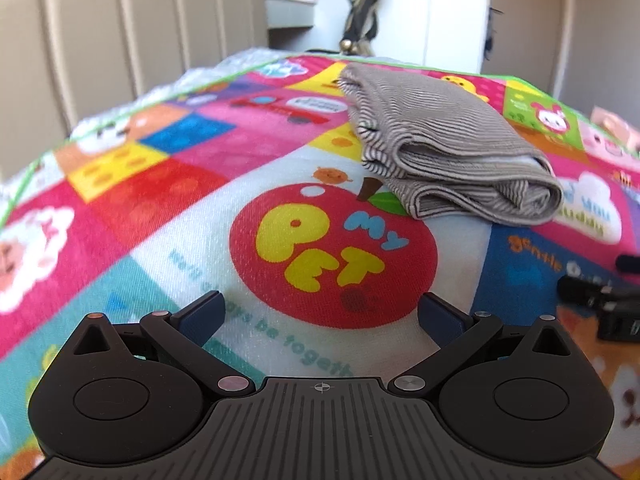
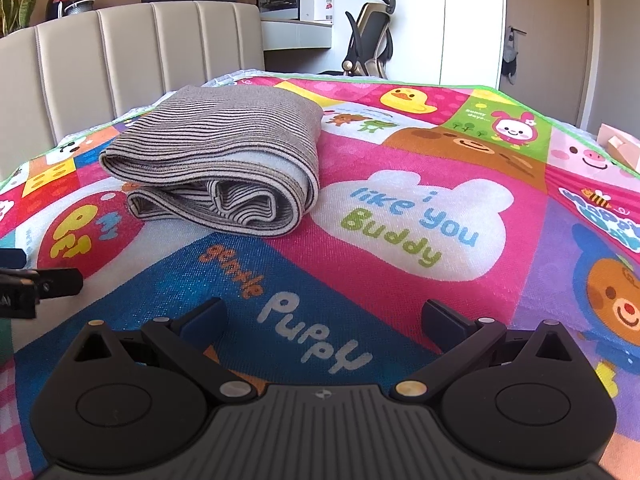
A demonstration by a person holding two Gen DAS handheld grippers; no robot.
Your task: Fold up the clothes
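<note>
Already the striped garment (image 2: 216,160) is lying folded in a thick bundle on the play mat (image 2: 400,152), beyond the red apple print. Left gripper (image 1: 320,312) and right gripper (image 2: 324,316) are hovering nearer than the apple, both spread wide and empty (apparently finished). If tidying, press the loose front layers flat.

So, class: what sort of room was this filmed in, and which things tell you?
Probably a bedroom with a desk corner: a padded headboard, a bed under a cartoon blanket with folded striped clothing, and an office chair.
</note>
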